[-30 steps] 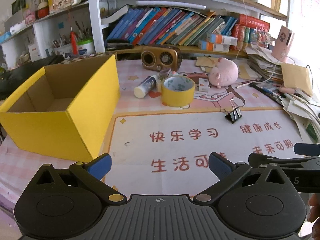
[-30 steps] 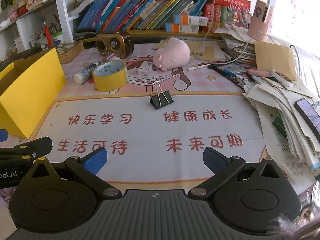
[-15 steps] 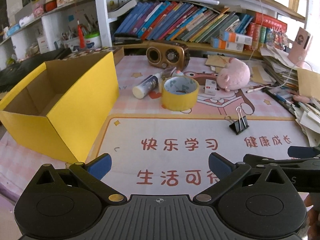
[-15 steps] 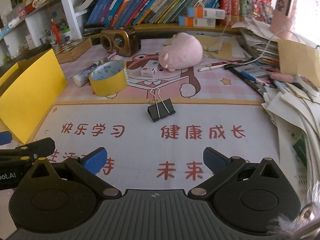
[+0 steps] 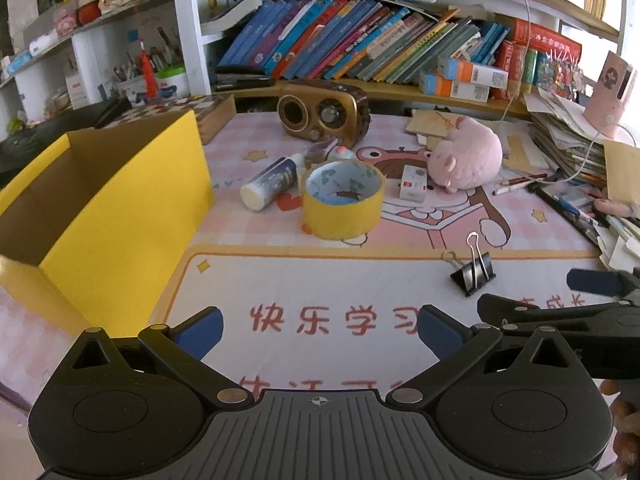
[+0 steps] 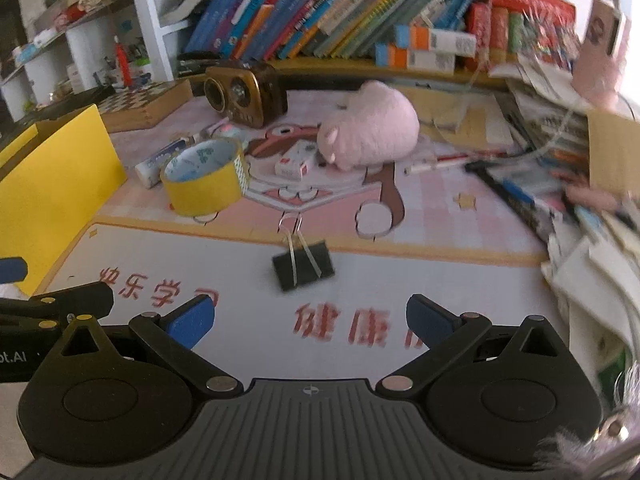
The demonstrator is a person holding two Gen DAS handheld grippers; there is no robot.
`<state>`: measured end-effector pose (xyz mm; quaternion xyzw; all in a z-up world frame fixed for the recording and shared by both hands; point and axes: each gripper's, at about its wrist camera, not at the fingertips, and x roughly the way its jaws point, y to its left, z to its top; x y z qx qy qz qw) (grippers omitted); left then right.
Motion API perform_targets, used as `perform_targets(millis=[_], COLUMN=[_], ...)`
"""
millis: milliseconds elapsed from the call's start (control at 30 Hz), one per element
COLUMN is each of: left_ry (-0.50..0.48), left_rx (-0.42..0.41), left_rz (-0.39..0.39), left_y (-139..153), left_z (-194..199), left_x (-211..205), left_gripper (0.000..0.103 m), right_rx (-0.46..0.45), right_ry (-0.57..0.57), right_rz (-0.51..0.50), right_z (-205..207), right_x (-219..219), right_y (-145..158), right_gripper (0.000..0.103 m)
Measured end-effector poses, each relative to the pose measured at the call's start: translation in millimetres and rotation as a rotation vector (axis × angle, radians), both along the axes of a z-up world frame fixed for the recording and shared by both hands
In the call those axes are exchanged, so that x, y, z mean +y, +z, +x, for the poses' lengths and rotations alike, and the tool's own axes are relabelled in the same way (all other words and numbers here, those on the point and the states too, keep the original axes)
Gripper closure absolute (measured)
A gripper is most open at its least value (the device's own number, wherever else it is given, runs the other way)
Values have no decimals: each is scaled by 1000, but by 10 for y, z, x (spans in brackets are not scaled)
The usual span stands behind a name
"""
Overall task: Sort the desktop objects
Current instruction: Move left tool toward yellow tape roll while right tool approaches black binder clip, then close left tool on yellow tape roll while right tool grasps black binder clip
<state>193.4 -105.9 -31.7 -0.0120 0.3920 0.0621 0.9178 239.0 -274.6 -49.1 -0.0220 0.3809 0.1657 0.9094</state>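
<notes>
My left gripper (image 5: 320, 330) hangs open over the printed desk mat, nothing between its fingers. An open yellow box (image 5: 104, 200) stands to its left. Ahead lie a yellow tape roll (image 5: 342, 204), a white tube (image 5: 270, 184), a small white carton (image 5: 414, 182), a pink plush toy (image 5: 466, 158) and a black binder clip (image 5: 474, 272). My right gripper (image 6: 308, 318) is open too, just short of the binder clip (image 6: 304, 266). The tape roll (image 6: 206, 178), the plush toy (image 6: 370, 136) and the yellow box (image 6: 52, 184) also show in the right wrist view.
A brown retro radio (image 5: 324, 114) and a chessboard box (image 5: 200, 110) stand at the back under a shelf of books (image 5: 360, 52). Piled papers and pens (image 6: 580, 200) crowd the right side. The right gripper's finger (image 5: 596, 282) reaches into the left wrist view.
Both grippers have moved forward over the mat, so the objects loom larger. The right gripper has closed in on the binder clip. Both stay open.
</notes>
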Motion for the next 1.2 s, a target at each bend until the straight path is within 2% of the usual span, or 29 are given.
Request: perform_targets(millis=[200, 367, 567, 700, 867, 933, 1067, 1200], left_ry=[3, 9, 15, 25, 31, 40, 44, 25], left_rx=[-32, -53, -30, -23, -24, -23, -47, -61], left_rz=[-43, -54, -68, -67, -67, -58, -50, -25], left_y=[-44, -39, -118, -158, -185, -194, -209, -251], left_z=[168, 345, 517, 564, 625, 675, 826, 1011], left_x=[29, 52, 146, 182, 187, 181, 156, 91], left_gripper=[0, 0, 0, 0, 0, 0, 0, 0], right_rx=[-87, -101, -81, -46, -59, -66, -53, -54], right_ry=[92, 180, 225, 270, 297, 299, 299, 282], right_rz=[-55, -53, -66, -99, -116, -121, -87, -80], right_z=[139, 261, 465, 534, 514, 507, 474, 430], right_x=[-15, -8, 30, 110, 221, 246, 245, 225], right_y=[-43, -103, -208, -308, -361, -363, -358, -351], right_gripper=[2, 4, 18, 36, 38, 43, 65, 66])
